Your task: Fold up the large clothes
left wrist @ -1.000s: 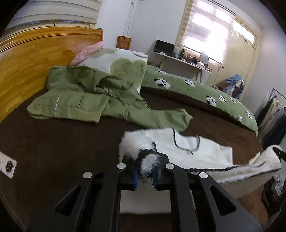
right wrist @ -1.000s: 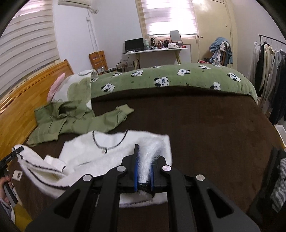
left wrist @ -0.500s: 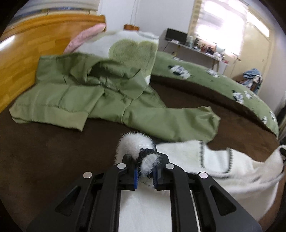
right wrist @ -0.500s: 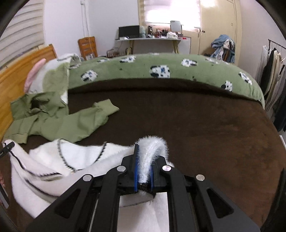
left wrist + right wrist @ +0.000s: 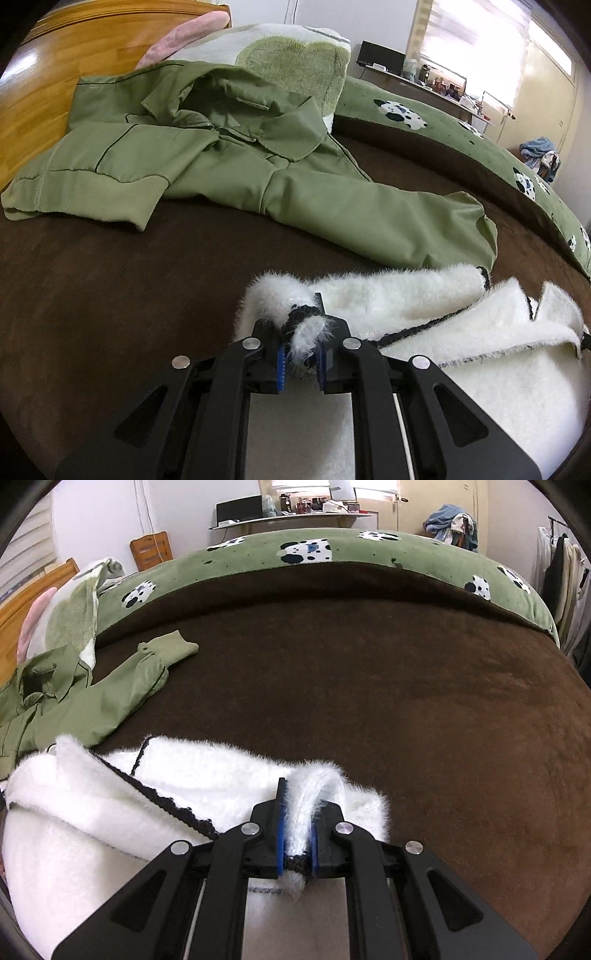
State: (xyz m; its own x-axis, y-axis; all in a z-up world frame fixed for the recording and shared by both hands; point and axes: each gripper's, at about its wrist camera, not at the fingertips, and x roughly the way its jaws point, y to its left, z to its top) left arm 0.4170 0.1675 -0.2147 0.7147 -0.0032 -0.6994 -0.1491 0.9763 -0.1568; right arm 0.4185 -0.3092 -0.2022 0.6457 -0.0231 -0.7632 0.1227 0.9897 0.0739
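Observation:
A fluffy white sweater point(image 5: 461, 332) with dark trim lies on the brown bed cover point(image 5: 110, 295). My left gripper point(image 5: 301, 350) is shut on a corner of it, low over the bed. In the right wrist view the white sweater point(image 5: 92, 812) spreads to the left, and my right gripper point(image 5: 297, 834) is shut on another fluffy corner of it, also low over the brown cover point(image 5: 406, 701). The held edge is folded over the lower part of the sweater.
A crumpled green jacket point(image 5: 221, 158) lies just beyond the sweater, its sleeve point(image 5: 122, 686) reaching toward it. A heart pillow point(image 5: 295, 62) and wooden headboard point(image 5: 44, 74) stand behind. A green panda quilt point(image 5: 332, 554) lies along the far side. Clothes hang at the right point(image 5: 561, 583).
Both grippers have moved forward and down toward the green jacket, carrying the sweater's held edge over its body. The sweater now lies doubled on the bed.

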